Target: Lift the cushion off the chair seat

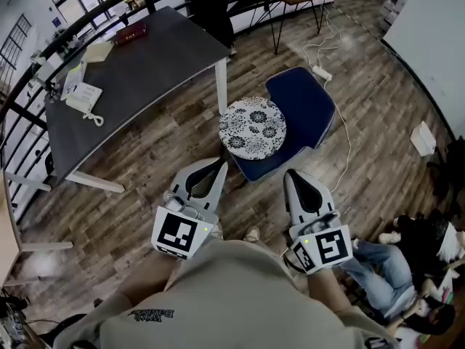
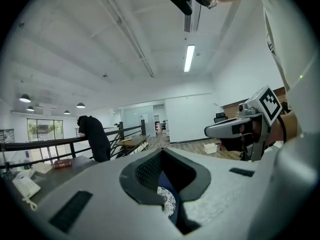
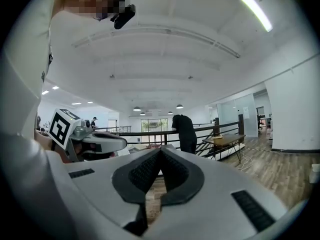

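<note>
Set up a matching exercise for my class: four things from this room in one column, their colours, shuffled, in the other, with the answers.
Things
1. cushion
2. chair
3. book
4. table

Colours
A. dark grey
B. black-and-white pattern
C. red
D. blue

Pairs: 1-B, 2-D, 3-C, 4-A
</note>
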A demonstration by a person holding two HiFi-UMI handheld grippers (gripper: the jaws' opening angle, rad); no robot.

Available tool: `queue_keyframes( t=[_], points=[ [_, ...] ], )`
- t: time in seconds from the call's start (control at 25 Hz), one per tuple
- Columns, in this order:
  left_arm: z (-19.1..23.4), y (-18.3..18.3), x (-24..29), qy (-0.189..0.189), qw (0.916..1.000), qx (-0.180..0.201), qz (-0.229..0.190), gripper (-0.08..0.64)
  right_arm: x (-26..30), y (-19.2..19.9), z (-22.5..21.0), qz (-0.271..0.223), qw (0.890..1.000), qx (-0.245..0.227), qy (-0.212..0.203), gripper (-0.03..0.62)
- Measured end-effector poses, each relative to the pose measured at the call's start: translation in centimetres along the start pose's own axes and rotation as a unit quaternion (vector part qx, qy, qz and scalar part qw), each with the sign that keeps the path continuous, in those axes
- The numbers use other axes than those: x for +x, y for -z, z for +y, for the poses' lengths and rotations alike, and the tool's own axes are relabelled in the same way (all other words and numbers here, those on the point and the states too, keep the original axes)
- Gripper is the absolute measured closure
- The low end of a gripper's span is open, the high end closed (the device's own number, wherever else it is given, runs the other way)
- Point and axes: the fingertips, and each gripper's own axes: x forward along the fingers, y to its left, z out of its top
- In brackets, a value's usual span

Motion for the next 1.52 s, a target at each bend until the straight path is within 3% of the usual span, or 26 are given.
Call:
queue_keyframes(
  t=[0.12, 0.48, 0.92, 1.52],
  points=[
    [-0.2, 0.6, 0.3, -0.001, 0.9999, 0.006, 0.014, 0.555, 0.0, 0.0, 0.0, 0.000, 1.000, 0.002, -0.004, 0.589],
    [-2.0, 2.0, 0.9, -0.005, 0.9990, -0.030, 0.031, 0.555, -1.8, 1.7, -1.0, 0.016, 1.000, 0.008, -0.008, 0.589],
    [-5.5, 1.6, 2.3, -0.009, 0.9989, -0.024, 0.038, 0.555, -4.1, 2.7, -1.6, 0.014, 0.999, 0.023, -0.036, 0.589],
    [-9.9, 1.4, 4.0, -0.036, 0.9980, -0.013, 0.051, 0.555, -6.9, 3.4, -5.6, 0.005, 0.998, 0.022, -0.063, 0.589]
  ],
)
